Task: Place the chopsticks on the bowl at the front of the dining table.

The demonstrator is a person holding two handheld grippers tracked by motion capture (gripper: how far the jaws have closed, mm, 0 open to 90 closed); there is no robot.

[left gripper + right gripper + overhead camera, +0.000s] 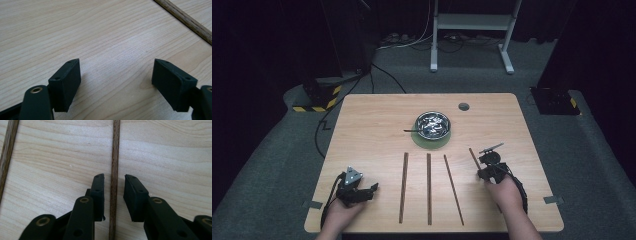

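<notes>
Fingers of the right gripper straddle the rightmost wooden stick on the bench, narrowed but not yet pinching it. The left gripper gapes over bare wood. Thin, stiff, light and smooth, the stick could roll; grip squarely across its near end.

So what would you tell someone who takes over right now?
Left gripper: open, holding nothing, resting on the table.
Right gripper: one stick sits between its pads, with gaps on both sides, so not gripped yet.
Three other sticks lie side by side in the middle; the bowl sits behind them.
Done: nothing lifted.
Left: probably close on the stick and lift.
</notes>
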